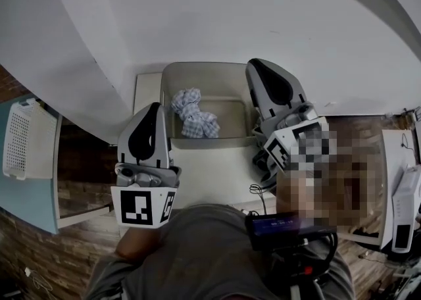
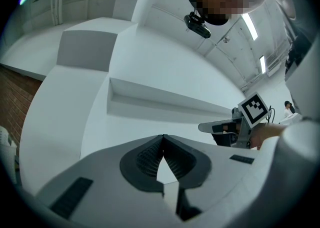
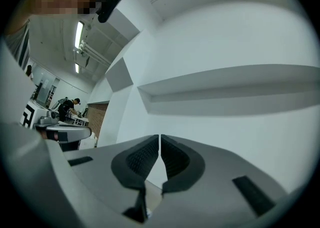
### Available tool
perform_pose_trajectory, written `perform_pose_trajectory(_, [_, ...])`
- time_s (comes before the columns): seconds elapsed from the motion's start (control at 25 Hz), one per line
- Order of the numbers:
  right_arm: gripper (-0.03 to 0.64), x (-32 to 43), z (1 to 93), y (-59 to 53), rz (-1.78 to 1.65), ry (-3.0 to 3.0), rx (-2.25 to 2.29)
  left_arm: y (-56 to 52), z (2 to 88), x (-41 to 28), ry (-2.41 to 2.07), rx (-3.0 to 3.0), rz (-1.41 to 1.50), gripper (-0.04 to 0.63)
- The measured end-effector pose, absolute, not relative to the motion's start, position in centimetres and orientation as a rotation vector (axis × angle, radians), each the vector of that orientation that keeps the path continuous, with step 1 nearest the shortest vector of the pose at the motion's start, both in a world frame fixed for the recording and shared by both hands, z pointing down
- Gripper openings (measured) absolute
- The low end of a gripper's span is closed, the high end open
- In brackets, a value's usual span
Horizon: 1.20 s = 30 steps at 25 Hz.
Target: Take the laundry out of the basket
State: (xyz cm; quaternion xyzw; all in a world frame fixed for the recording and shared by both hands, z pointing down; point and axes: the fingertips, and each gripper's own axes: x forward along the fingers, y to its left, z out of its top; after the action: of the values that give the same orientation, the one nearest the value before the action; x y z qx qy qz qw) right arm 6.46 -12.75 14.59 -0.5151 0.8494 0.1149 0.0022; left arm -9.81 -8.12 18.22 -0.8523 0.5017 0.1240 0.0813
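Looking down from the head view, I see the laundry, a crumpled blue-and-white checked cloth [image 1: 193,114], lying inside the grey basket [image 1: 209,64], towards its left half, with the basket standing on the white worktop [image 1: 210,174] in front of me. My left tongs [image 1: 155,109] hang just beside the basket's near left corner, and my right tongs [image 1: 258,68] are held over its right wall; neither touches the cloth. In the left gripper view, the left tongs are clenched tip to tip with nothing between the ribbed pads [image 2: 150,156], and they point at a white wall and ledge rather than down at the basket; the other tongs show off to the right with their marker cube [image 2: 255,109]. The right gripper view tells the same story: jaws pressed together, empty, aimed at the bare wall, no cloth in sight. So I judge the task is at its start, with the reach not yet begun. Next, I reckon, one pair has to tip down into the basket, spread its jaws over a raised fold of the cloth, pinch it and lift it clear of the rim.
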Motion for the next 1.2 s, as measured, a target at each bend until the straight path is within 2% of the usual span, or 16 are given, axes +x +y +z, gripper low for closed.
perform_pose_trajectory(0.48, [0.018, 4.9, 14.3, -17.7, 0.394, 2.717, -1.588, -11.8, 19.7, -10.8, 1.562, -2.558, 0.347, 0.008])
perform_pose_trajectory(1.2, [0.018, -1.9, 29.0, -23.9, 0.164, 3.100, -1.395, -17.3, 23.2, -12.7, 1.724, -2.578, 0.324, 0.008])
